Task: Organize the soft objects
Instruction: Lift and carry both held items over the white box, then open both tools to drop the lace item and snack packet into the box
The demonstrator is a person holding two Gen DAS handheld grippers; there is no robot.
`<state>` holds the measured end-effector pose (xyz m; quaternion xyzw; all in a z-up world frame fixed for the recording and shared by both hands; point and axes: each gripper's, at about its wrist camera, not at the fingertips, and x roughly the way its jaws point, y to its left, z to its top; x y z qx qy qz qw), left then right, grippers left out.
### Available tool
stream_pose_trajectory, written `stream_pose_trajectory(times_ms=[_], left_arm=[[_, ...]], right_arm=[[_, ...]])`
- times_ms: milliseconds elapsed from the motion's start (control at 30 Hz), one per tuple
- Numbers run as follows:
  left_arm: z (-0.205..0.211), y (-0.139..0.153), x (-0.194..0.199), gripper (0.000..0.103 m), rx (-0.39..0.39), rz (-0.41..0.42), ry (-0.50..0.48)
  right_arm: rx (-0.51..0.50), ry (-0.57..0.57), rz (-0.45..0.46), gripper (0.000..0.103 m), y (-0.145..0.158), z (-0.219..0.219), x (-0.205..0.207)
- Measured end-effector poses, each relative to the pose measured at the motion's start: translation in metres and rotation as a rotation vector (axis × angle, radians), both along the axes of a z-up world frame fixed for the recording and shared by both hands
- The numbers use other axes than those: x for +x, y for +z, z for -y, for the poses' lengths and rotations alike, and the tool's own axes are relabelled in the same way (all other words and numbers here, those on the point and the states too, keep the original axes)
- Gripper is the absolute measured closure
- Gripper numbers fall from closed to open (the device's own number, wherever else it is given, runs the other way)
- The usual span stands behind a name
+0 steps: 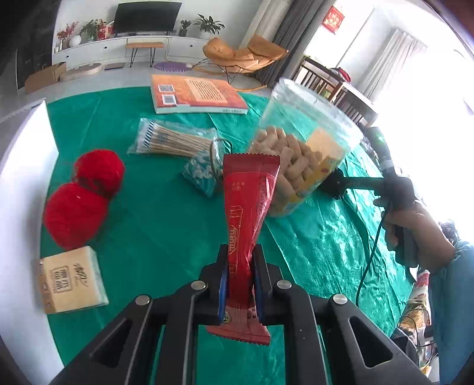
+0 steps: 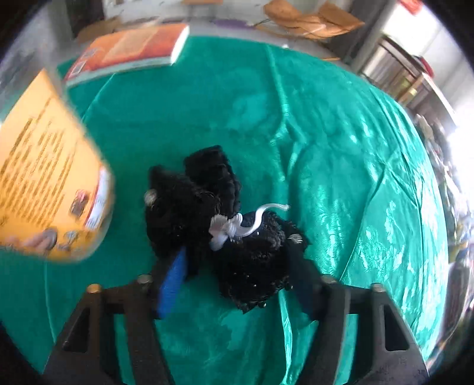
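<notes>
At frame centre, a light, crinkly red packet (image 1: 251, 204) is pinched low down by the closed left gripper (image 1: 240, 277); a soft black toy (image 2: 219, 225) is loosely straddled by the right gripper (image 2: 237, 284).

Beyond the far edge of the table (image 1: 326, 237), draped in shiny green cloth, lies a pale floor (image 1: 89, 80). Against the white back wall stands a long, low white cabinet (image 1: 118, 49) bearing a dark television (image 1: 146, 16), potted plants (image 1: 209, 25) and red flowers (image 1: 66, 31). A small wooden bench (image 1: 144, 46) on thin metal legs stands before it, with a purple round mat (image 1: 171, 66) on the floor nearby. A tan lounge chair (image 1: 246, 56) on a wire frame sits right of the mat. Grey curtains (image 1: 296, 35) hang behind it. Strong daylight pours through sheer white curtains (image 1: 391, 56) at the right, washing out the window. Dark wooden chairs (image 1: 334, 86) stand there. A red hanging ornament (image 1: 334, 17) shows above.
</notes>
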<state>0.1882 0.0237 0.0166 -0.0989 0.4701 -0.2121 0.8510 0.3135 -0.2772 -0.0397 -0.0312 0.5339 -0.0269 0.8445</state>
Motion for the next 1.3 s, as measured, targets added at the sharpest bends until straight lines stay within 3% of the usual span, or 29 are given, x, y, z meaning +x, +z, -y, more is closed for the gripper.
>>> stream_pose_trajectory(times_ms=[100, 233, 367, 533, 600, 667, 767, 833, 933, 1133, 1200, 1233, 1267, 1300], left_arm=[[-0.016, 0.014, -0.001, 0.089, -0.065, 0.018, 0.036], [-0.042, 0.043, -0.012, 0.089, -0.129, 0.061, 0.065], [-0.088, 0.080, -0.040, 0.089, -0.097, 0.136, 0.114], [-0.170, 0.102, -0.091, 0.088, 0.064, 0.167, 0.275], [-0.207, 0.098, -0.111, 0.088, 0.166, 0.126, 0.363], [-0.236, 0.090, -0.126, 0.088, 0.194, 0.083, 0.412], [-0.275, 0.070, -0.147, 0.087, 0.178, 0.003, 0.487], [-0.291, 0.056, -0.157, 0.087, 0.156, -0.035, 0.517], [-0.301, 0.043, -0.167, 0.087, 0.126, -0.041, 0.536], [-0.302, 0.047, -0.167, 0.085, 0.157, -0.026, 0.554], [-0.305, 0.054, -0.168, 0.072, 0.183, -0.008, 0.576], [-0.307, 0.059, -0.168, 0.031, 0.188, 0.000, 0.585], [-0.309, 0.062, -0.169, 0.004, 0.183, 0.007, 0.588], [-0.311, 0.066, -0.172, 0.000, 0.183, 0.029, 0.592]], right_arm=[[0.177, -0.091, 0.060, 0.070, 0.025, 0.024, -0.004], [0.346, -0.140, 0.210, 0.070, 0.089, 0.034, -0.027], [0.403, -0.006, 0.305, 0.069, 0.157, -0.015, -0.055], [0.515, 0.281, 0.293, 0.069, 0.199, -0.149, -0.095], [0.583, 0.391, 0.254, 0.069, 0.199, -0.207, -0.112], [0.665, 0.497, 0.199, 0.066, 0.193, -0.262, -0.130], [0.799, 0.626, 0.109, 0.031, 0.176, -0.332, -0.158], [0.792, 0.659, 0.096, 0.028, 0.167, -0.354, -0.172], [0.748, 0.653, 0.109, 0.028, 0.154, -0.350, -0.184], [0.570, 0.539, 0.175, 0.028, 0.108, -0.290, -0.195], [0.534, 0.485, 0.173, 0.028, 0.088, -0.261, -0.197], [0.528, 0.459, 0.175, 0.028, 0.077, -0.248, -0.200], [0.526, 0.430, 0.174, 0.028, 0.067, -0.235, -0.200], [0.526, 0.403, 0.175, 0.028, 0.063, -0.225, -0.204]])
